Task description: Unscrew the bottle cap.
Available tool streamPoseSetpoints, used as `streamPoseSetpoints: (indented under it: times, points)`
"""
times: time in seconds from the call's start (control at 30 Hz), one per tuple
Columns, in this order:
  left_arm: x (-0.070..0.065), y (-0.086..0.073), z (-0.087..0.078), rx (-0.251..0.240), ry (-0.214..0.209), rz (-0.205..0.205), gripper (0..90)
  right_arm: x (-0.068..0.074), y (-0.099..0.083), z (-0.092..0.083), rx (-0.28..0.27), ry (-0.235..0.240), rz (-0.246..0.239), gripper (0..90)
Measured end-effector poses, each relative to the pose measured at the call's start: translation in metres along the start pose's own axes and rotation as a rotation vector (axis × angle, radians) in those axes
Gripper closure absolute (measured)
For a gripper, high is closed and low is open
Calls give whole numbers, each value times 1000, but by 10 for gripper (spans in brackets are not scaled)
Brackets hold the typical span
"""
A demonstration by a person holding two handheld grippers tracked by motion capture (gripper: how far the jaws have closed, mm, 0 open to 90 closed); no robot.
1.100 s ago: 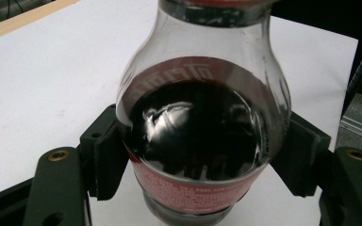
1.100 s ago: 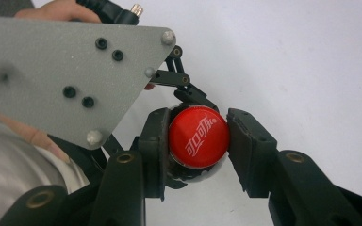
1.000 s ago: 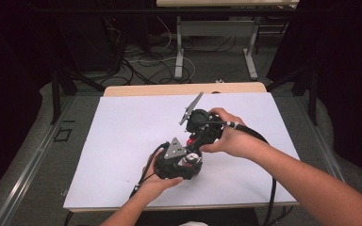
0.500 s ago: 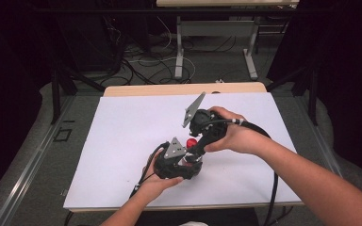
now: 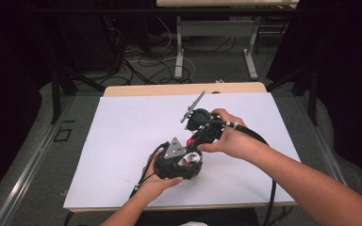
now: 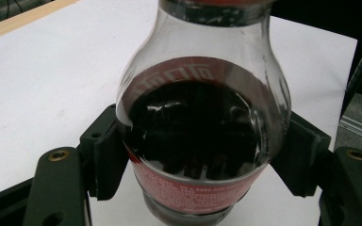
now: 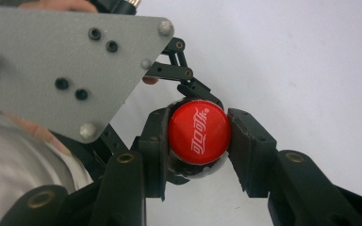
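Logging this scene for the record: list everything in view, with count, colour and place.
bottle: one, clear with dark drink and red label, clamped at its body by the left gripper
cap: one, red with white lettering, on the bottle, between the right gripper's pads
table: one, white top with a wood far edge
cables: several, dark and light, on the floor beyond the table
left gripper: one, black, shut on the bottle
right gripper: one, black, shut on the cap from above

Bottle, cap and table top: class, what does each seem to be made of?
Bottle: clear glossy plastic or glass, dark drink showing through. Cap: smooth red plastic, probably, with white printed lettering. Table top: matte white sheet over a pale wooden edge.
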State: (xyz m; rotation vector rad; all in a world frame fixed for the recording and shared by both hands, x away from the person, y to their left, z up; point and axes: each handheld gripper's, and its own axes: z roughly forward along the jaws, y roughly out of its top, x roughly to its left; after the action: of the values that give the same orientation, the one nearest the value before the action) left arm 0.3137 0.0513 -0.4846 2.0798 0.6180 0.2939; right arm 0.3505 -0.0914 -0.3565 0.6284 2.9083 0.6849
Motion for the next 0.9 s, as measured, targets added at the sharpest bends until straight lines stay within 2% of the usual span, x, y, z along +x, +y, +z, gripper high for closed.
streamPoseSetpoints:
  times: [0.03, 0.07, 0.1, 0.13, 0.2, 0.27, 0.3, 0.37, 0.43, 0.6, 0.67, 0.77, 0.8, 0.9]
  points:
    - [0, 0, 0, 2, -4, -2, 301, -1, 0, 0, 2, 20, -33, 611]
    - [-1, 0, 1, -14, 1, -2, 301, -3, 1, 0, 3, 27, -87, 611]
    - [-1, 0, 1, -15, 2, 4, 301, -5, 1, -1, 13, 57, -178, 612]
    - [-1, 0, 0, -7, 3, 13, 301, -5, 1, -1, 13, 57, -178, 612]
    - [-2, 0, 1, -19, 8, 18, 301, -9, 2, -1, 8, 90, -278, 611]
    - [-1, 0, 1, -18, 8, 16, 301, -12, 1, -1, 6, 110, -317, 608]
    - [-1, 0, 1, -17, 6, 7, 301, -12, 1, -1, 6, 107, -312, 596]
    - [-1, 0, 1, -13, 4, 0, 301, -11, 0, -1, -25, 88, -273, 462]
    - [0, 0, 1, -15, 11, -1, 301, -10, -1, -2, -34, 80, -218, 448]
    - [0, 0, 1, -21, 13, -8, 301, 1, -2, -3, -11, 10, -78, 483]
    - [0, 0, 1, -11, 4, -8, 301, 5, -2, -2, -7, -41, -47, 495]
    - [-1, 0, 2, -20, 14, -7, 301, 9, 0, -2, -13, -66, 30, 510]
    - [-1, 0, 2, -19, 15, -5, 301, 10, 1, -2, -19, -92, 45, 523]
    - [-1, 0, 1, -19, 17, 0, 301, 10, 2, -2, -20, -106, 82, 547]
